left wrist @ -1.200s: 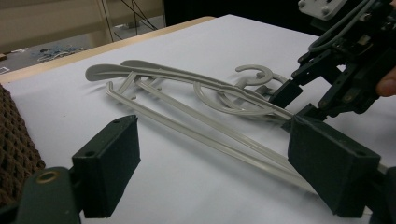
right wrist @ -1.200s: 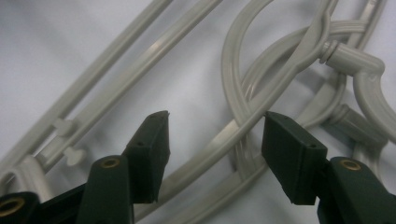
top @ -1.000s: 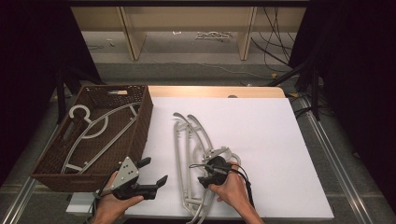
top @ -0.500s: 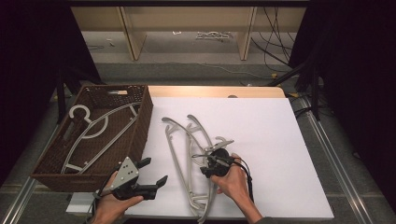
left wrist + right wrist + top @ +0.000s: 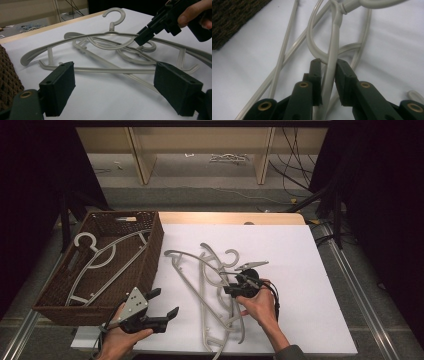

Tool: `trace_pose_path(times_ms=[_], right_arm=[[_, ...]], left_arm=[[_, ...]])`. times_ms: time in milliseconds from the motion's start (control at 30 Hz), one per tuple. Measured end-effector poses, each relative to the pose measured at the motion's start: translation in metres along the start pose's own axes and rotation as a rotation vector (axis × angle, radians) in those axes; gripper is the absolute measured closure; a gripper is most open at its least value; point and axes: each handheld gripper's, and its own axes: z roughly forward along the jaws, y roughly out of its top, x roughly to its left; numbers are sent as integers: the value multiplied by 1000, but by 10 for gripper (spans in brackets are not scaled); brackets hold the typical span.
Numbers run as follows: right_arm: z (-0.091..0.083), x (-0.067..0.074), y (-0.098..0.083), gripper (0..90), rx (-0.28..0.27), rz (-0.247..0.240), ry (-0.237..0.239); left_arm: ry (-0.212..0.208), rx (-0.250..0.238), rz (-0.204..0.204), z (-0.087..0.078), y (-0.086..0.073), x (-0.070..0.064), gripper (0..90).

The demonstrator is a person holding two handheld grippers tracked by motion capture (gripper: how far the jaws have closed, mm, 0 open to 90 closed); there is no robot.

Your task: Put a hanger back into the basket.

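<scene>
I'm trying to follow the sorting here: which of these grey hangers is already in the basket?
The grey hanger lying alone inside the brown wicker basket at the left. The other hangers lie tangled on the white table, one clamped in the right gripper.

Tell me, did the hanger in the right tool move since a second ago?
Yes. The hanger held in the right tool has swung its far end left, toward the basket; its tool has just been closing on it.

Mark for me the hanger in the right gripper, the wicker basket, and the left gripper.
held hanger [image 5: 331, 53], right gripper view, on the arm between the jaws.
wicker basket [image 5: 154, 245], high view, on its right wall.
left gripper [image 5: 167, 304], high view, midway between its open fingertips.
</scene>
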Motion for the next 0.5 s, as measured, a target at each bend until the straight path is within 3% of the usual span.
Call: trace_pose_path(times_ms=[133, 500], right_arm=[[-7, -6, 2, 782, -14, -7, 47], [-32, -12, 6, 806, -67, -67, 100]], left_arm=[[0, 0, -13, 0, 0, 0, 171], [8, 5, -4, 1, 0, 2, 174]])
